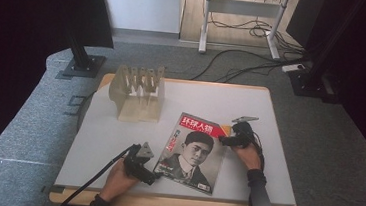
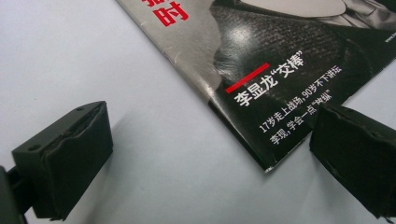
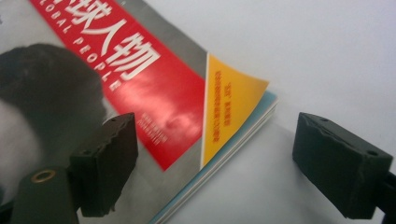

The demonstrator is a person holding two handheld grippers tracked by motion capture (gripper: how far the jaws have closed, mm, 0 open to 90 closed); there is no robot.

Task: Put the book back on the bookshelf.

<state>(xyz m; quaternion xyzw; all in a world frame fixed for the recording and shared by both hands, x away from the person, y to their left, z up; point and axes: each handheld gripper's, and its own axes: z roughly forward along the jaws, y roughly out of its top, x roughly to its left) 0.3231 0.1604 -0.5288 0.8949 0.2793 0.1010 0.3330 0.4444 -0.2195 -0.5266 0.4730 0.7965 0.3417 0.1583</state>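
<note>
Both claws spread wide, left gripper (image 1: 150, 176) and right gripper (image 1: 224, 139) flank the glossy red-and-black portrait magazine (image 1: 192, 151); best pinched squarely at opposite corners.

A magazine (image 1: 191, 153) lies between left gripper (image 1: 149, 173) and right gripper (image 1: 225, 138).

A glossy portrait-cover magazine with a red title band (image 1: 192, 152) lies flat and closed on the white table, cover up, toward 5 o'clock of the tabletop's middle. It sits turned slightly clockwise, spine toward 9 o'clock. Its orange top corner, at 1 o'clock, curls up a little.
</note>
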